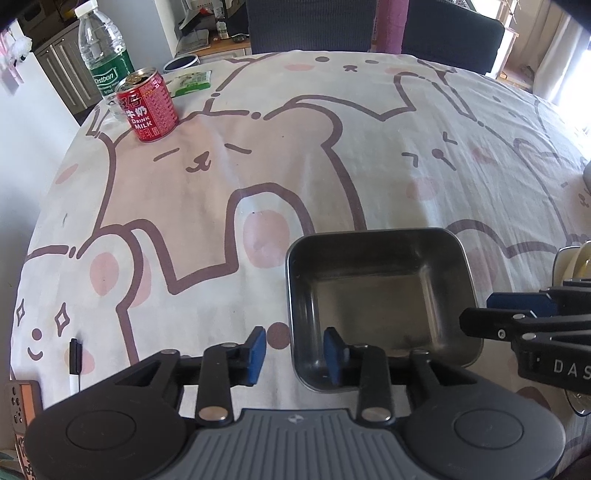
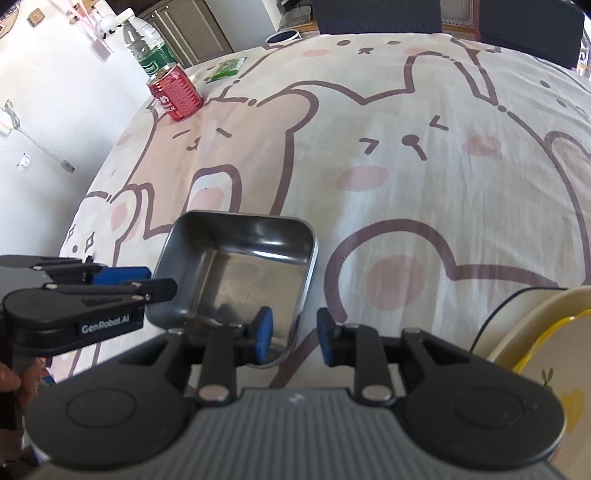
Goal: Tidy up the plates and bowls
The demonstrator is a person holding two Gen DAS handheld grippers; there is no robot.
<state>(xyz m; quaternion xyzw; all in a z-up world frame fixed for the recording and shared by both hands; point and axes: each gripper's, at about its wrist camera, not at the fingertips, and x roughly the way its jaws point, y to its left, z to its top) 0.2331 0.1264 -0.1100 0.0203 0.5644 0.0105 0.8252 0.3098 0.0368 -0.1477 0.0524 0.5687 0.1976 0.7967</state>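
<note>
A square steel tray point(image 1: 380, 291) sits on the cartoon tablecloth near the front edge; it also shows in the right wrist view point(image 2: 236, 273). My left gripper point(image 1: 295, 354) is open and straddles the tray's near left wall, one pad inside, one outside. My right gripper point(image 2: 293, 338) is open and straddles the tray's near right wall the same way. A cream plate point(image 2: 546, 332) with a yellow rim lies at the right, beside the right gripper; its edge shows in the left wrist view point(image 1: 576, 262).
A red milk can point(image 1: 147, 107), a water bottle point(image 1: 105, 48) and a green packet point(image 1: 192, 83) stand at the table's far left corner. A black marker point(image 1: 75, 363) lies near the front left edge. Dark chairs point(image 1: 447, 33) stand behind the table.
</note>
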